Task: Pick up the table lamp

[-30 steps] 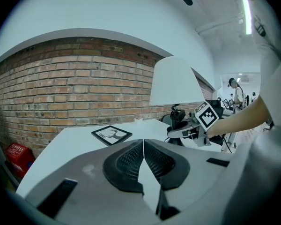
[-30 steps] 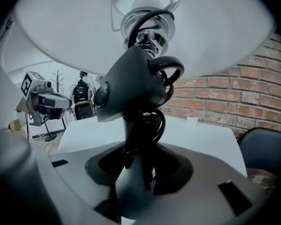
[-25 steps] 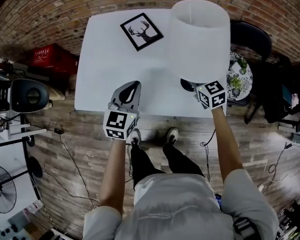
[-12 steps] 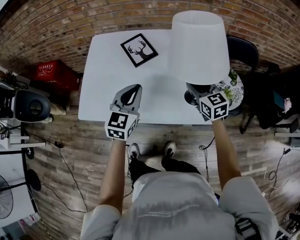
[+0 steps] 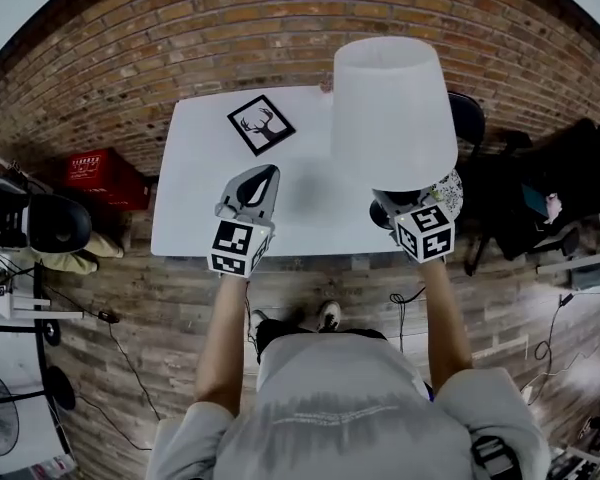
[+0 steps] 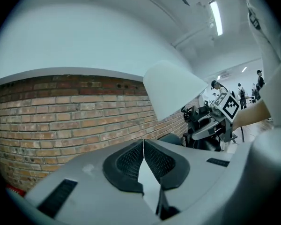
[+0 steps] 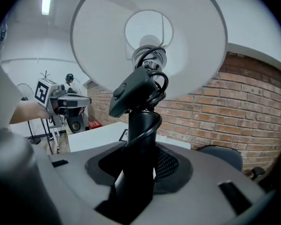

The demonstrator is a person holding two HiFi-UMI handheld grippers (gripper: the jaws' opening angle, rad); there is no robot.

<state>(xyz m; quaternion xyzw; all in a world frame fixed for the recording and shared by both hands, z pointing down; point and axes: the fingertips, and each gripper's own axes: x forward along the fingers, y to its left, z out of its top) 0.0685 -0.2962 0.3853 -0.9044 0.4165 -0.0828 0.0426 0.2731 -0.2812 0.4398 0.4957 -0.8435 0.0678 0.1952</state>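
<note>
The table lamp has a white shade and a black stem with its cord wound round it and a switch hanging near the top. My right gripper is shut on the stem below the shade, holding the lamp up over the right part of the white table. In the right gripper view the shade is seen from underneath. The left gripper hovers over the table's front edge, jaws closed together with nothing between them; the left gripper view shows the shade off to its right.
A framed deer picture lies at the back of the table by the brick wall. A dark chair and a patterned seat stand at the table's right. A red crate sits on the floor at left.
The lamp has risen in my right gripper, the shade now higher against the wall. The head view has shifted back. The left gripper has stayed about where it was.
</note>
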